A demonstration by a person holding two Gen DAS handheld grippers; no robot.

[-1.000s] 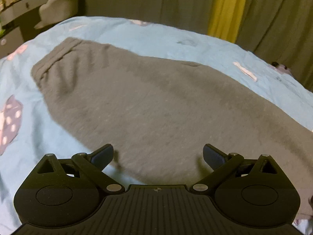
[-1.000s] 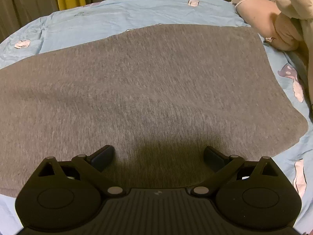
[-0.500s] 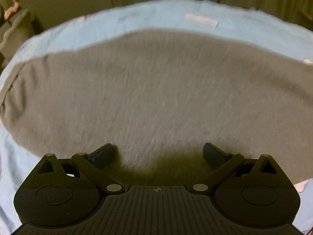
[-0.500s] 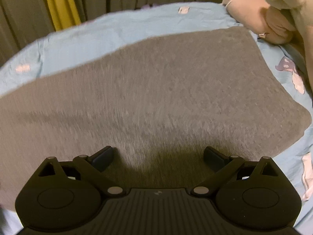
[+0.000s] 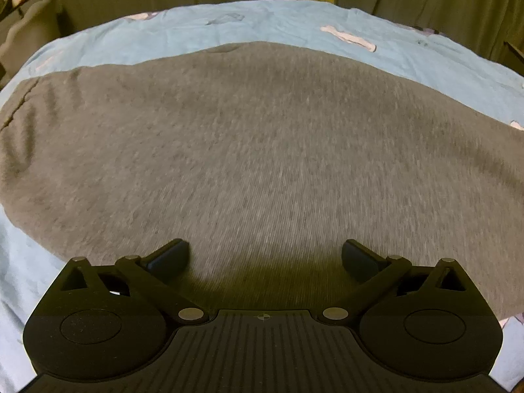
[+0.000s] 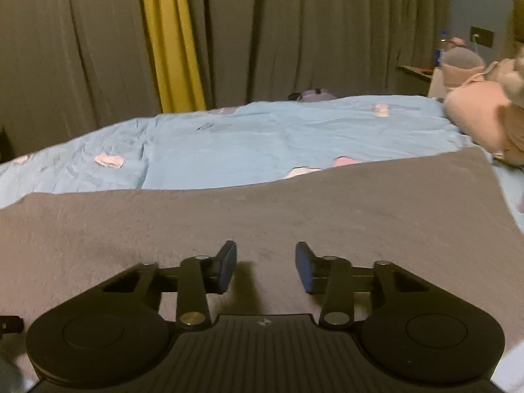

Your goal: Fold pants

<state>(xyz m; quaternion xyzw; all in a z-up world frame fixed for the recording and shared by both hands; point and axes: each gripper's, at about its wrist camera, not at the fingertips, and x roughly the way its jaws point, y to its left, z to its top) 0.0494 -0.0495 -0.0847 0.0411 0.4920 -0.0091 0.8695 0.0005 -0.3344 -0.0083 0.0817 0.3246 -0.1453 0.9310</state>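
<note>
The pants (image 5: 262, 150) lie flat across the bed (image 5: 294, 26), a wide sheet of grey ribbed knit, soft and faintly fuzzy, with a seam at their left end. Under them is a pale blue sheet (image 6: 245, 140), creased and dotted with pink prints. The left gripper (image 5: 265, 255) is spread wide over the cloth, nothing between its fingers. The right gripper (image 6: 266, 267) is closing, its blue pads (image 6: 227, 267) apart with only cloth below. Dark curtains (image 6: 327, 32) with one yellow panel (image 6: 170, 39) hang behind; pink plush toys (image 6: 484, 111) sit at the right.
</note>
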